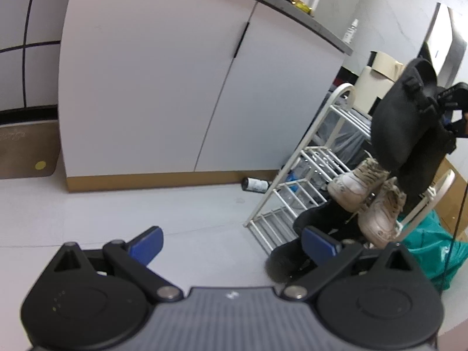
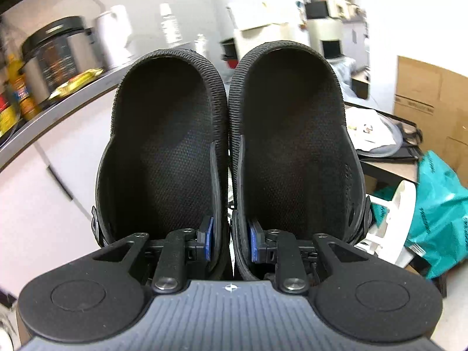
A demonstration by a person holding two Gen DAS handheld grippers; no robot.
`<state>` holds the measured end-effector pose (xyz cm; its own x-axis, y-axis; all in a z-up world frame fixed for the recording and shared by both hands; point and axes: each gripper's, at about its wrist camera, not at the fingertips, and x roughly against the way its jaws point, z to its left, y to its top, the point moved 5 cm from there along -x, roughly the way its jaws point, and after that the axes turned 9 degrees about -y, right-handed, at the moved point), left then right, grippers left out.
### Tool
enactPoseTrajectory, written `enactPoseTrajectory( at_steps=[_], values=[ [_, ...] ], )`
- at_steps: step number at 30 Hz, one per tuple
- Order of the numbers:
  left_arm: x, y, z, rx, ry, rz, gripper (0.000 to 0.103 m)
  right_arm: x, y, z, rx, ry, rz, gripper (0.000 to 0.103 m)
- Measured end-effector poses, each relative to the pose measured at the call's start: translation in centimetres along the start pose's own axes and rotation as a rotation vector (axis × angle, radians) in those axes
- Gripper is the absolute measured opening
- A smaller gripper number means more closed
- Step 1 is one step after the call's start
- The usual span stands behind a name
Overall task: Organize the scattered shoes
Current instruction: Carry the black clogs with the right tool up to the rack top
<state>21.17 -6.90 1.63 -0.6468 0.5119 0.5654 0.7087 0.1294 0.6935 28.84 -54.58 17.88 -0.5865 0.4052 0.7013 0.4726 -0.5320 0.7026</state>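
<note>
Right gripper [image 2: 229,244] clamped on a pair of black clogs [image 2: 228,146], blue pads [image 2: 208,241] pressing the two inner side walls together, one pad inside each shoe. Both clogs side by side, touching along their inner edges, openings facing the camera, toes pointing away and slightly down. Held up in the air, level with a grey countertop [image 2: 58,111] carrying a dark canister [image 2: 55,55] and a white kettle [image 2: 115,35]. Background smeared with motion blur. To the right, a teal bag [image 2: 438,204] and a cardboard box [image 2: 430,99].

Seen from the left wrist: same black clogs [image 1: 409,122] hanging high at the right edge, soles toward this camera, above a white shoe rack [image 1: 295,193]. Two worn white sneakers [image 1: 368,193] on the rack, side by side, toes out toward the floor. A dark shoe [image 1: 318,219] just below them on the rack's bottom tier and another dark shoe [image 1: 288,263] on the floor in front, partly hidden.

Left gripper [image 1: 231,244] tilted downward over bare white floor [image 1: 146,210], fingers spread wide, blue pads [image 1: 146,244] well apart, nothing between them. White cabinet doors [image 1: 146,87] straight ahead; a bottle [image 1: 256,184] lying on its side at the cabinet base, beside the rack.
</note>
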Motion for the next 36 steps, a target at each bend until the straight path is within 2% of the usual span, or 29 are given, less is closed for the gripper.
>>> enactPoseTrajectory(
  at_steps=[3, 6, 12, 24, 29, 36],
  values=[
    [0.1, 0.3, 0.4, 0.012, 0.004, -0.006, 0.102, -1.1, 1.5, -0.8, -0.040, -0.065, 0.041, 0.026],
    [0.1, 0.3, -0.4, -0.031, -0.015, -0.001, 0.102, -1.7, 2.6, -2.0, -0.102, -0.097, 0.069, 0.026],
    [-0.7, -0.4, -0.9, -0.036, -0.038, 0.040, 0.102, -3.1, 3.8, -4.1, -0.175, -0.090, 0.083, 0.026],
    [-1.8, -0.8, -0.5, 0.007, -0.027, 0.059, 0.102, -6.0, 4.1, -5.6, -0.177, -0.161, 0.109, 0.027],
    [-2.8, -1.6, 0.2, -0.008, 0.000, 0.106, 0.102, -8.3, 4.3, -5.3, -0.148, -0.148, 0.115, 0.028],
    [-3.3, -2.1, 1.6, 0.011, 0.029, 0.133, 0.102, -10.1, 5.2, -6.5, -0.193, -0.154, 0.114, 0.028]
  ],
)
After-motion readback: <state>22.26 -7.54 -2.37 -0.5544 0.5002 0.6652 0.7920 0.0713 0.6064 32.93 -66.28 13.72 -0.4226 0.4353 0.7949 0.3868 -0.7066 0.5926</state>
